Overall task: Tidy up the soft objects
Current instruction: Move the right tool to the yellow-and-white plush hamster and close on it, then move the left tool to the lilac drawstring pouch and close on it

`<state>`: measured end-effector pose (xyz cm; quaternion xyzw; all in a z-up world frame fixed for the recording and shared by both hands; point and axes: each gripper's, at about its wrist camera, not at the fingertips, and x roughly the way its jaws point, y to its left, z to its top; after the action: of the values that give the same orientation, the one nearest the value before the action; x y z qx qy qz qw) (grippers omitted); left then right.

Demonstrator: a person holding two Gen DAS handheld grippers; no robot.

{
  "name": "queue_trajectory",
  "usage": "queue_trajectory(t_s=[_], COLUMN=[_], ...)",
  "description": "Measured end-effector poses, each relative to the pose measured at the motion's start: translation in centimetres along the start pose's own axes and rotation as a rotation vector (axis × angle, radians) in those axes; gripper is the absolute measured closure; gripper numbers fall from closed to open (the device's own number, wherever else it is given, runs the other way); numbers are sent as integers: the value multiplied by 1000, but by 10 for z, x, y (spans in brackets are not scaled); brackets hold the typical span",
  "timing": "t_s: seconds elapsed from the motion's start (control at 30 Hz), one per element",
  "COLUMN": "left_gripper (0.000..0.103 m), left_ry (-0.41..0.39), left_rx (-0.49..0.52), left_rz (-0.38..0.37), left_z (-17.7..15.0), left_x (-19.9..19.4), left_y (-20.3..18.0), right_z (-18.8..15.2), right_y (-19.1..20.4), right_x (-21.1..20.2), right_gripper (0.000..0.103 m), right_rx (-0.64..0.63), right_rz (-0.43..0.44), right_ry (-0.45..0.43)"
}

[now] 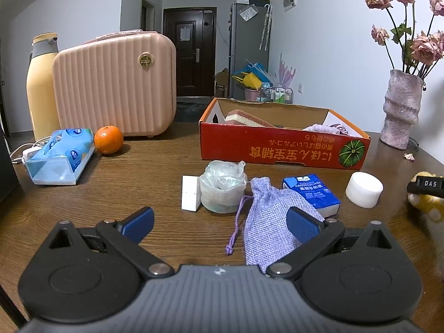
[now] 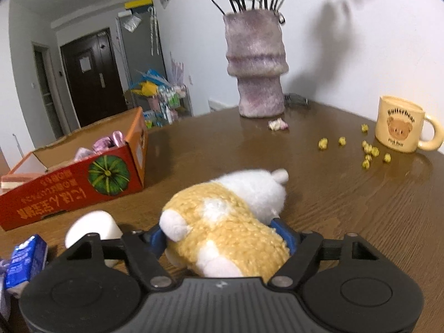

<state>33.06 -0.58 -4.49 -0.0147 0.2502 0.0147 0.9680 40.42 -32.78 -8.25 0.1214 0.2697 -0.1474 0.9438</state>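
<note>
On the brown wooden table (image 1: 144,172), the largest item is a ribbed pink case (image 1: 115,83) standing upright at the far left, with a yellow flask (image 1: 41,88) just beside it. Right of centre lies a red cardboard box (image 1: 277,144), open at the top, holding a pink-and-cream sponge (image 1: 244,118) at its left end and lilac fabric (image 1: 324,129) at its right end. A fuzzy mauve vase (image 2: 255,63) of dried roses stands farther right, near the wall, and a cream bear mug (image 2: 399,123) sits well apart from it, with small yellow crumbs scattered near its base.

Plush toy (image 2: 222,222), yellow and white: it lies on the table in front of the box, between the two blue pads of the right tongs (image 2: 222,236), which sit against its flanks; the pads appear to press into the pile, though full grip cannot be confirmed.

Lilac drawstring pouch (image 1: 266,222): it lies flat just ahead of the left tongs (image 1: 219,222), partly under their right-hand pad; these tongs stand wide apart and hold nothing.

Smaller items beside the pouch: a tissue pack (image 1: 59,156) and an orange (image 1: 108,139) at left, a bagged tub (image 1: 222,188), a blue handkerchief packet (image 1: 312,191), a white cylinder (image 1: 364,189), a white block (image 1: 191,196).
</note>
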Motion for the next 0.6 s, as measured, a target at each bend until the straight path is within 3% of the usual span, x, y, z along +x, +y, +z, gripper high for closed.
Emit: queue_trajectory(t_s=[0.1, 0.6], left_gripper=[0, 0], left_ry=[2, 38], left_rx=[3, -13], left_rz=[1, -23], left_z=[0, 0], left_x=[1, 9], left_y=[-1, -7], right_z=[0, -6], right_y=[3, 28], right_x=[-11, -59], right_gripper=[34, 35], right_rx=[-23, -154], right_rz=[24, 122], right_ry=[-49, -247])
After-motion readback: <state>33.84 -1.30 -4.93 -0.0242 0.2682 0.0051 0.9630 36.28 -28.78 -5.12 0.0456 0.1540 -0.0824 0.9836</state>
